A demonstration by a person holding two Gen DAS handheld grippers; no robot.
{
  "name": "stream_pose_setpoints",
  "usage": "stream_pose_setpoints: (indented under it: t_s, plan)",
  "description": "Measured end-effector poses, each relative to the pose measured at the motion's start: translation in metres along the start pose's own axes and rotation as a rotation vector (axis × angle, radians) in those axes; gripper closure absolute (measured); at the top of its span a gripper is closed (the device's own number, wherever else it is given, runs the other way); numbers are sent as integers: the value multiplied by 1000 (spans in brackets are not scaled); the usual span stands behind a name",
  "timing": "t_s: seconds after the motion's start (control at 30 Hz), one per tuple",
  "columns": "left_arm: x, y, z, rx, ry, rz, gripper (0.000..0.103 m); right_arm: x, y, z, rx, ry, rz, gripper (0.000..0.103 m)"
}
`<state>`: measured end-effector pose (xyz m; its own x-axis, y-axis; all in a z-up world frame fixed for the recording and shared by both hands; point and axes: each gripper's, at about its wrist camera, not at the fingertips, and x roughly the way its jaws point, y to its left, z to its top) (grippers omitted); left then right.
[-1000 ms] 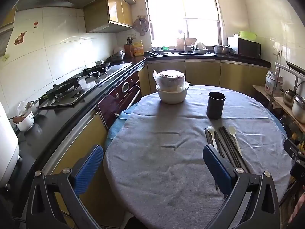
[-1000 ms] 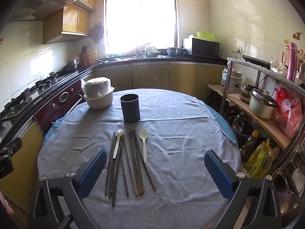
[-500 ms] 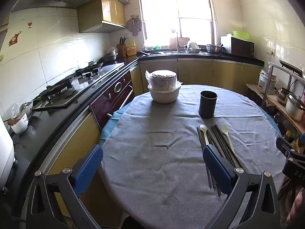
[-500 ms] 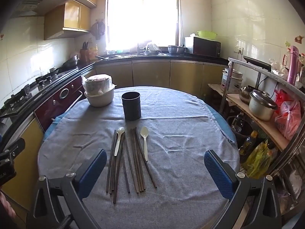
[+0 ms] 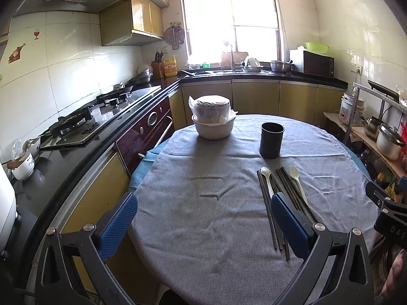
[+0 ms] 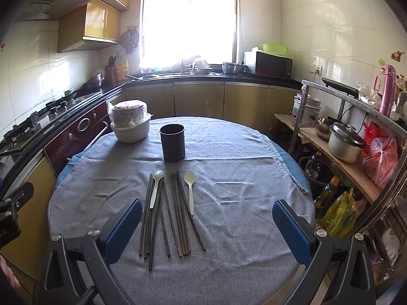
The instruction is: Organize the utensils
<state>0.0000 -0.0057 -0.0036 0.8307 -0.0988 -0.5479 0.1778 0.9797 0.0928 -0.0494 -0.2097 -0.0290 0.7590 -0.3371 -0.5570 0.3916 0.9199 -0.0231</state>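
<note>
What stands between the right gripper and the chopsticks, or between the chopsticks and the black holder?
Nothing visible. The right gripper hangs open over the chopsticks with only grey cloth around. Two spoons lie among them, and the black holder stands just beyond, its top open. The white bowl sits off to the side.

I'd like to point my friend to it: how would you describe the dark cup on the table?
Look at the round table under its grey cloth. Just beyond the row of chopsticks and two spoons stands the dark utensil holder, upright and empty. Unlike the white bowl beside it, it is tall, black and cylindrical.
</note>
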Motion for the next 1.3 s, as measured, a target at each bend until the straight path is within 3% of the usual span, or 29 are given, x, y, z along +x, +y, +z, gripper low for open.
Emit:
stream_pose_setpoints:
  t_s: [0.73,0.9,1.2,1.3]
  plan:
    - [0,-4,-1,12,-1,-16,0,-1,-5,1,17,7,-5,0]
    - [10,-5,5,9,25,-63,0,4,-6,1,19,16,4,0]
    - [72,-4,18,-37,121,-154,0,47,-19,16,65,106,123,1]
    - [102,-3,20,-77,155,-217,0,76,-20,23,85,168,209,10]
